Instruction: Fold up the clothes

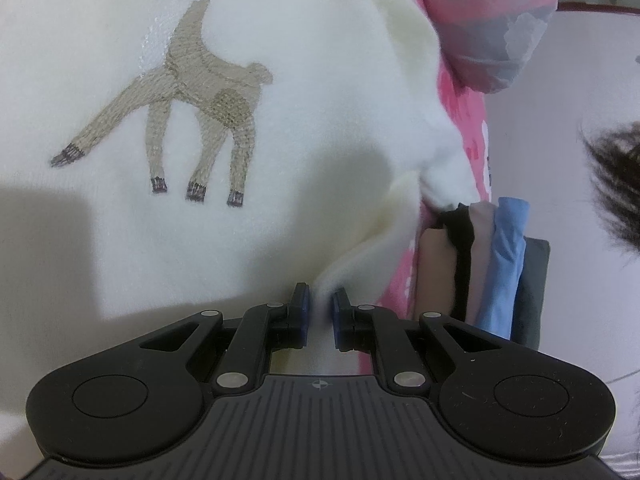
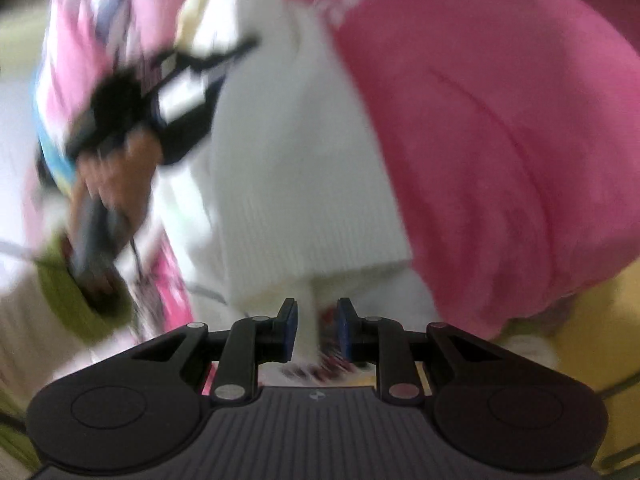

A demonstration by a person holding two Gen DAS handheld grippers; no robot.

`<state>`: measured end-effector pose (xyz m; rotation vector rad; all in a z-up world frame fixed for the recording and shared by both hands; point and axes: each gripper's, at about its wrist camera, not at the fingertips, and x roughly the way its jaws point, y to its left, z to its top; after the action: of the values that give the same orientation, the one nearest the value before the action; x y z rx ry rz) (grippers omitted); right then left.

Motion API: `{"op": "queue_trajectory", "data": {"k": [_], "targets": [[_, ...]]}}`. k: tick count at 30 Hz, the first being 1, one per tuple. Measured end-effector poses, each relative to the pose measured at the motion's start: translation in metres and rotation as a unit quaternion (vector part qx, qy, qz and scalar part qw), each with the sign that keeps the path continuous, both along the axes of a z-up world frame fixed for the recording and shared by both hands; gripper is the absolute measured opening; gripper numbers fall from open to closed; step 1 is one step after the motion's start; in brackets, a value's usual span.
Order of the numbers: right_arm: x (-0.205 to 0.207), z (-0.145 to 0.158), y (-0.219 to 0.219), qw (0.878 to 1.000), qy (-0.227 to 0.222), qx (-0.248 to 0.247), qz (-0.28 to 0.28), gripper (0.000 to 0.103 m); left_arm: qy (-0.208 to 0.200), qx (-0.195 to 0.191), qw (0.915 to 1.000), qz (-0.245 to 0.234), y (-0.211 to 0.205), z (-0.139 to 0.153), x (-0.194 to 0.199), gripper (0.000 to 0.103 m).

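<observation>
A white fluffy sweater [image 1: 304, 92] with an embroidered deer [image 1: 200, 92] fills the left wrist view. My left gripper [image 1: 319, 312] is shut on a raised fold at the sweater's near edge. The right wrist view is blurred by motion. There, the sweater's ribbed white sleeve [image 2: 304, 184] hangs down into my right gripper [image 2: 316, 324], which is shut on its lower end. A person's hand [image 2: 116, 176] with a green cuff holds the other black tool at the left, against the same white cloth.
A pink garment [image 2: 480, 132] lies right of the sleeve; pink cloth [image 1: 464, 112] also borders the sweater. A stack of folded clothes [image 1: 504, 264] in black, beige, blue and grey sits at right. Dark hair [image 1: 616, 184] shows at the right edge. A yellow surface [image 2: 592, 320] lies below.
</observation>
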<state>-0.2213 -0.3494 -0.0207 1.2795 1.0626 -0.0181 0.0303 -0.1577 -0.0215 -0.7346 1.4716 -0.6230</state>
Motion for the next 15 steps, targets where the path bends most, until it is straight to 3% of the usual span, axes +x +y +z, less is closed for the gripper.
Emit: {"op": "queue_trajectory", "data": {"k": [7, 10, 15], "targets": [[-0.017, -0.018, 0.004, 0.992, -0.01, 0.062, -0.108, 0.025, -0.003, 0.001, 1.0, -0.002, -0.002, -0.001, -0.001, 0.011], [-0.02, -0.03, 0.007, 0.987, -0.02, 0.1, -0.128, 0.038, -0.005, 0.002, 1.0, -0.003, -0.002, -0.001, -0.001, 0.011], [-0.027, -0.046, 0.005, 0.962, -0.049, 0.158, -0.219, 0.038, -0.015, 0.007, 0.9998, -0.006, -0.004, 0.001, -0.002, 0.012]]}}
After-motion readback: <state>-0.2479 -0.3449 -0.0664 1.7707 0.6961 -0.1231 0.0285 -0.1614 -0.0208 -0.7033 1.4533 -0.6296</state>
